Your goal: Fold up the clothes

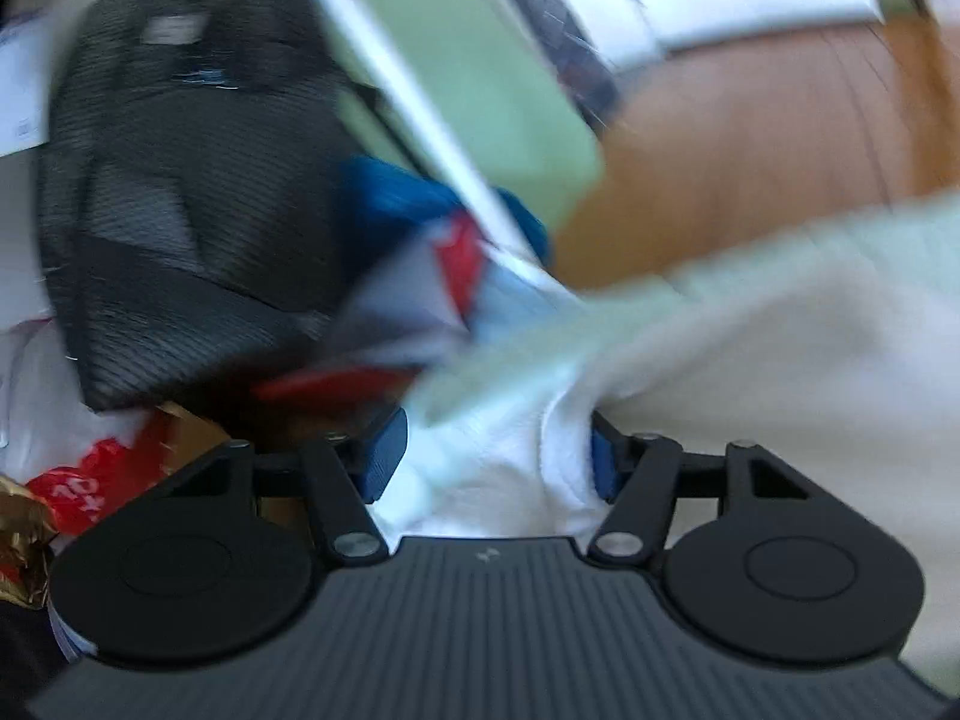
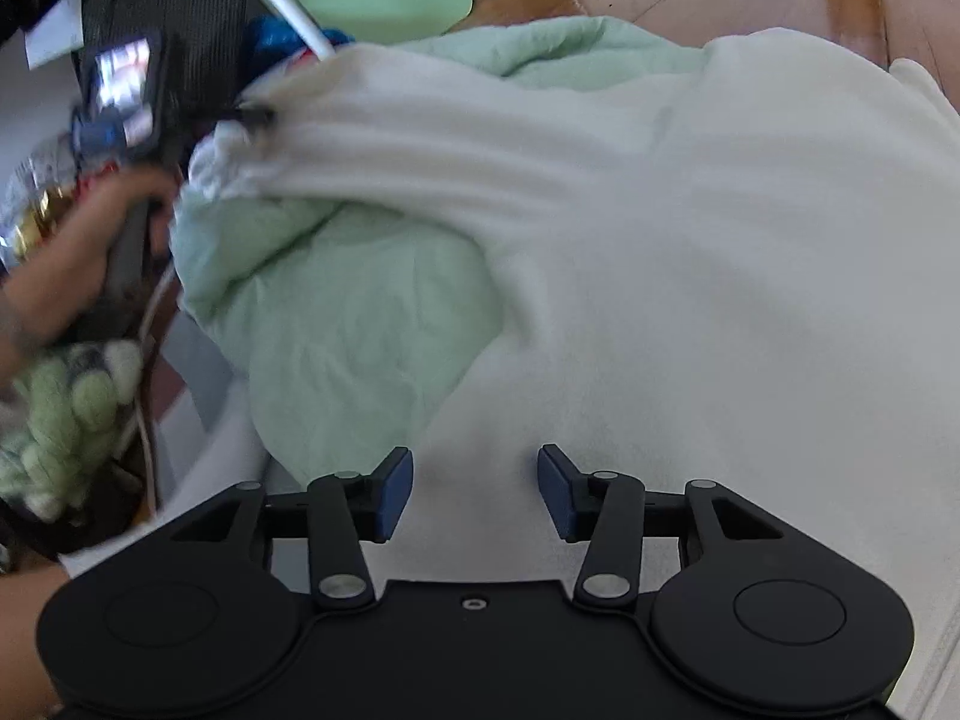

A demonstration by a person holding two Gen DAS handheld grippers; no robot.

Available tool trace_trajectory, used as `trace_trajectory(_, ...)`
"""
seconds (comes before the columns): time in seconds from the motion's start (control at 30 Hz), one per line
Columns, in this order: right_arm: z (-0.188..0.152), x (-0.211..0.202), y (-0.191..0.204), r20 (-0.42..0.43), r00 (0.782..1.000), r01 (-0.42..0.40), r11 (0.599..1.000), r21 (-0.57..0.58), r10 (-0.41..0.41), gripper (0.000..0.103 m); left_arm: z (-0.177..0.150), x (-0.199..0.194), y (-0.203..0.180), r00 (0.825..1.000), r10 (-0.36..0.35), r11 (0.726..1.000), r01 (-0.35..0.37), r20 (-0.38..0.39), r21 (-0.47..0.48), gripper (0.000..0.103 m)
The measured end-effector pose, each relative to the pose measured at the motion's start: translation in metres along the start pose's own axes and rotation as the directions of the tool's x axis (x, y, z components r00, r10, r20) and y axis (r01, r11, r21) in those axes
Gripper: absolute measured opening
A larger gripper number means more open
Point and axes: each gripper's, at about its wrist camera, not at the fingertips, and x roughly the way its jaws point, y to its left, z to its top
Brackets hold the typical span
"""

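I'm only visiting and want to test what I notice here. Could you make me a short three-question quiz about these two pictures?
1. True or false: the right gripper hangs open over the white garment.
2. What lies between the left gripper pads? A) white cloth B) a red bag C) nothing
3. Fill in: under the white garment lies a pale ____ quilt.

Key: 1 true; 2 A; 3 green.

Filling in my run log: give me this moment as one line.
left gripper: gripping white garment edge, pulling | right gripper: open over garment | green bedding underneath | fold: underway
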Motion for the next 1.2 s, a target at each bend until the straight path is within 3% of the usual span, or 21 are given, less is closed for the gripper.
trace_trajectory(0.07, -0.006, 0.005, 0.0, -0.022, 0.999, 0.039, 0.999, -0.02, -0.04, 0.052, 0.006, 0.004, 0.016, 1.0, -0.021, 0.996, 0.019, -0.022, -0.084, 0.075)
trace_trajectory(0.23, -0.009, 0.013, 0.009, -0.075, 0.99, 0.113, 0.988, -0.11, -0.121, 0.053, 0.012, 0.005, 0.02, 1.0, 0.014, 0.998, -0.014, -0.007, -0.054, 0.084)
trace_trajectory(0.33, -0.013, 0.015, 0.011, -0.086, 0.986, 0.129, 0.98, -0.154, -0.143, 0.054, 0.029, 0.001, 0.024, 0.999, -0.037, 0.996, 0.039, 0.027, -0.076, 0.084)
trace_trajectory(0.43, -0.018, 0.016, 0.011, -0.094, 0.982, 0.141, 0.971, -0.192, -0.161, 0.055, 0.053, 0.015, 0.034, 0.999, -0.017, 0.997, 0.02, 0.034, -0.07, 0.084)
trace_trajectory(0.57, -0.022, 0.015, 0.012, -0.094, 0.979, 0.156, 0.963, -0.22, -0.18, 0.055, 0.064, 0.034, 0.047, 0.996, 0.018, 0.996, -0.025, -0.089, -0.084, 0.086)
trace_trajectory(0.63, -0.024, 0.012, 0.013, -0.094, 0.977, 0.166, 0.957, -0.237, -0.193, 0.055, 0.063, 0.023, 0.052, 0.998, -0.027, 0.99, 0.019, -0.054, -0.138, 0.084)
trace_trajectory(0.67, -0.025, 0.01, 0.013, -0.097, 0.976, 0.168, 0.955, -0.242, -0.196, 0.055, 0.059, 0.006, 0.049, 0.998, -0.068, 0.988, 0.069, 0.014, -0.136, 0.085)
trace_trajectory(0.7, -0.025, 0.007, 0.013, -0.101, 0.975, 0.169, 0.955, -0.243, -0.198, 0.055, 0.051, -0.017, 0.043, 0.982, -0.156, 0.981, 0.166, 0.102, -0.096, 0.087)
trace_trajectory(0.73, -0.026, 0.004, 0.012, -0.111, 0.974, 0.168, 0.957, -0.235, -0.199, 0.055, 0.043, -0.041, 0.033, 0.954, -0.256, 0.964, 0.263, 0.154, -0.027, 0.093)
trace_trajectory(0.8, -0.026, -0.005, 0.008, -0.146, 0.977, 0.127, 0.976, -0.175, -0.153, 0.056, 0.029, -0.079, 0.012, 0.938, -0.317, 0.948, 0.312, 0.137, 0.059, 0.093)
trace_trajectory(0.87, -0.028, -0.018, 0.0, -0.181, 0.983, -0.001, 0.999, -0.039, -0.006, 0.056, 0.017, -0.11, -0.001, 0.921, -0.381, 0.921, 0.371, 0.084, 0.116, 0.093)
trace_trajectory(0.97, -0.032, -0.037, -0.011, -0.196, 0.956, -0.188, 0.967, 0.17, 0.22, 0.056, 0.002, -0.166, -0.009, 0.851, -0.525, 0.84, 0.512, 0.026, 0.18, 0.093)
trace_trajectory(1.0, -0.036, -0.044, -0.009, -0.197, 0.953, -0.202, 0.966, 0.159, 0.231, 0.056, 0.0, -0.183, -0.011, 0.828, -0.561, 0.81, 0.547, 0.009, 0.211, 0.093)
trace_trajectory(1.1, -0.052, -0.064, 0.008, -0.202, 0.967, -0.16, 0.987, -0.02, 0.153, 0.056, -0.004, -0.22, -0.025, 0.79, -0.607, 0.746, 0.603, -0.082, 0.284, 0.093)
trace_trajectory(1.2, -0.068, -0.084, 0.025, -0.193, 0.978, -0.113, 0.973, -0.199, 0.074, 0.056, -0.018, -0.238, -0.04, 0.72, -0.663, 0.657, 0.691, -0.206, 0.302, 0.093)
